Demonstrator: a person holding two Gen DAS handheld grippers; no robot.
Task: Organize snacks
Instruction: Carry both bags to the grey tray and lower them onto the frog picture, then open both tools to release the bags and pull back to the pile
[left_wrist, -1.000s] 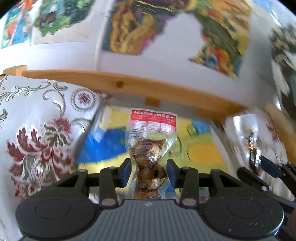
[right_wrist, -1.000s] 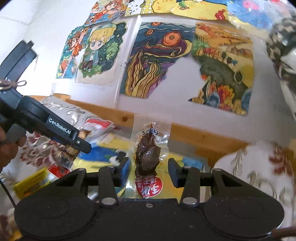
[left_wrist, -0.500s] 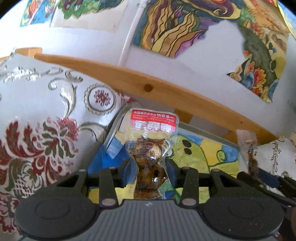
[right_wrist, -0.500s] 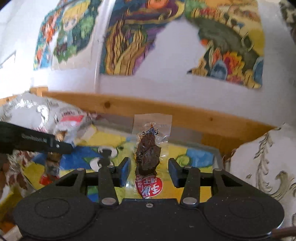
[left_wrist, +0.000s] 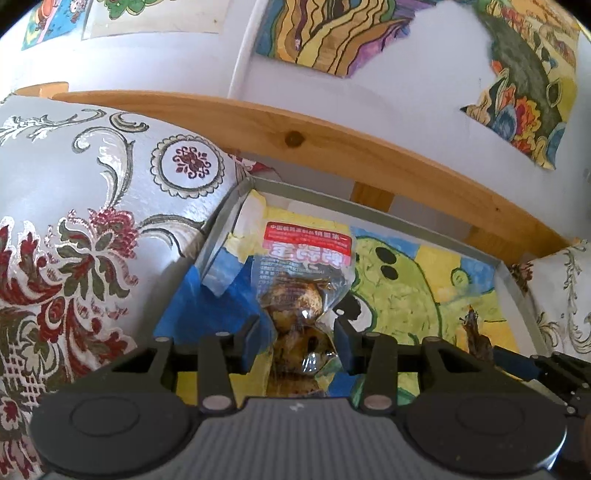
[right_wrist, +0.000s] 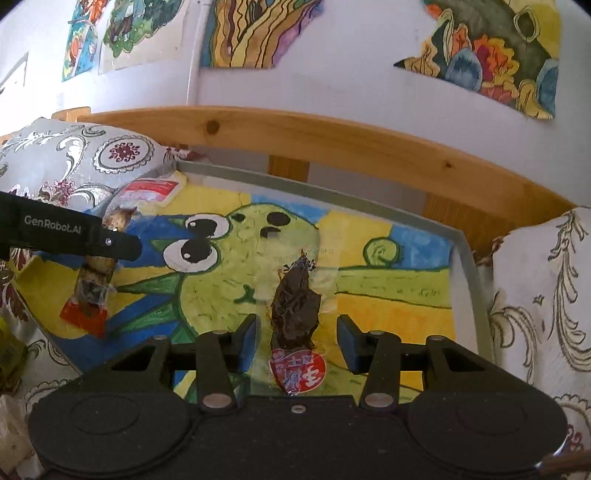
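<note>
Looking out along both tools, I see a white wall (right_wrist: 351, 85) hung with colourful painted pictures, and below it a curved pale wooden rail (left_wrist: 332, 147). Under the rail sits a shallow grey-rimmed tray (right_wrist: 467, 254) lined with a green cartoon creature drawing on yellow and blue, flanked by two silver cushions embroidered in red florals, one on the left (left_wrist: 92, 221) and one on the right (right_wrist: 535, 295). My left gripper (left_wrist: 299, 338) is pinched on a clear vacuum pouch of brown speckled eggs with a red label (left_wrist: 303, 291), its blue pads pressing the pouch's waist, held upright over the tray's left end. My right gripper (right_wrist: 297, 338) has its pads spread apart, neither one touching the clear pouch of dark dried meat with a red heart-shaped label (right_wrist: 295, 306); that pouch stands between them above the middle of the tray, and I cannot tell what is holding it up
</note>
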